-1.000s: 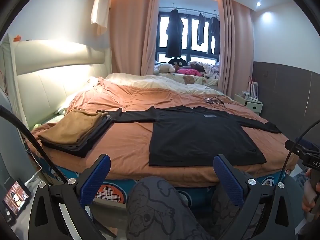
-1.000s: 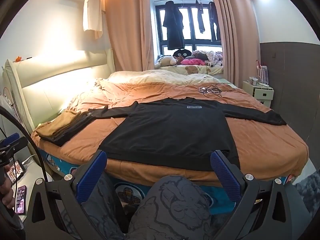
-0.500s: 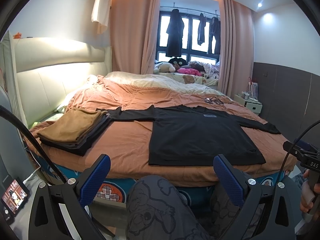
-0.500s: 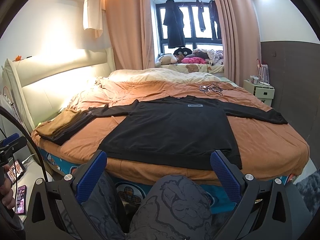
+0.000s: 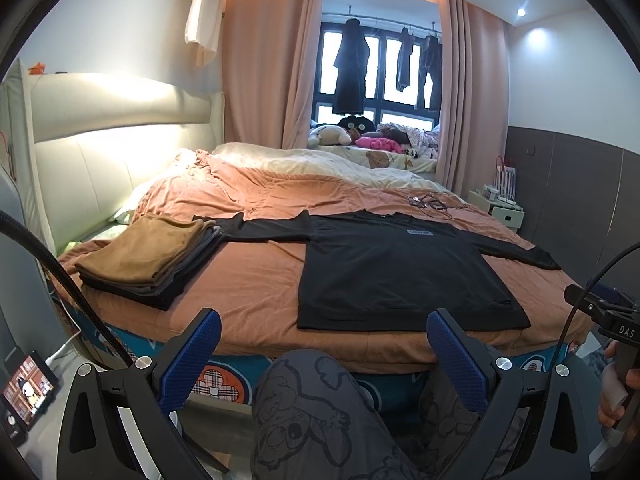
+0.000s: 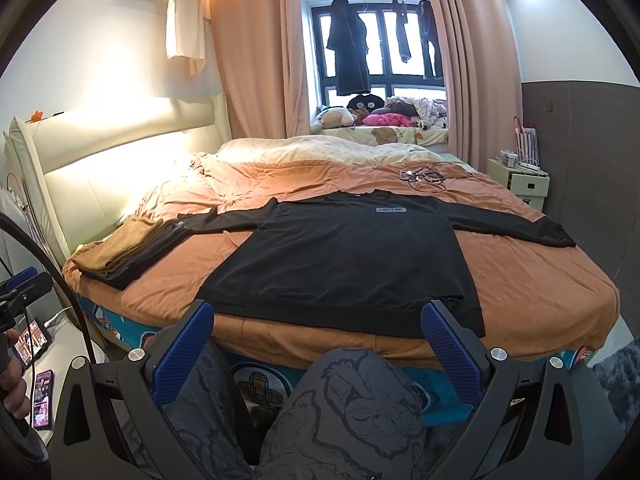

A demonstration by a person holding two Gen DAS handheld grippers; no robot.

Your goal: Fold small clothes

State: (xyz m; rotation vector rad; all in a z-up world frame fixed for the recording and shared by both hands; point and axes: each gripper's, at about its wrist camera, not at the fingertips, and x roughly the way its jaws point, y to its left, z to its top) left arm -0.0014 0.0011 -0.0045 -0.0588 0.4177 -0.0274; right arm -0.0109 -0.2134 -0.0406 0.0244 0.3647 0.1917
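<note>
On the near half of the bed [image 5: 260, 280], seen from the left wrist, a black long-sleeved shirt [image 5: 396, 268] lies flat, hem along the bed's near edge, sleeves stretched out toward either side. Toward the bed's left edge sits a stack of folded clothes [image 5: 148, 256], a tan piece on top; the shirt's left cuff touches it. The left tongs [image 5: 320, 348] hang short of the bed, spread wide and empty, above a knee in printed trousers [image 5: 316, 412].

From the right wrist, the same shirt [image 6: 352, 256] fills the middle of the bed, its right sleeve reaching toward the right edge. The right tongs [image 6: 318, 336] are likewise spread, pinching nothing, just shy of the hem. A tangle of cables [image 6: 426, 176] lies beyond the collar, apart from it.

The fabric looks thin, limp and light; it should drape and slide rather than hold shape. I'd pinch a cuff or shoulder seam, catching one layer only.
</note>
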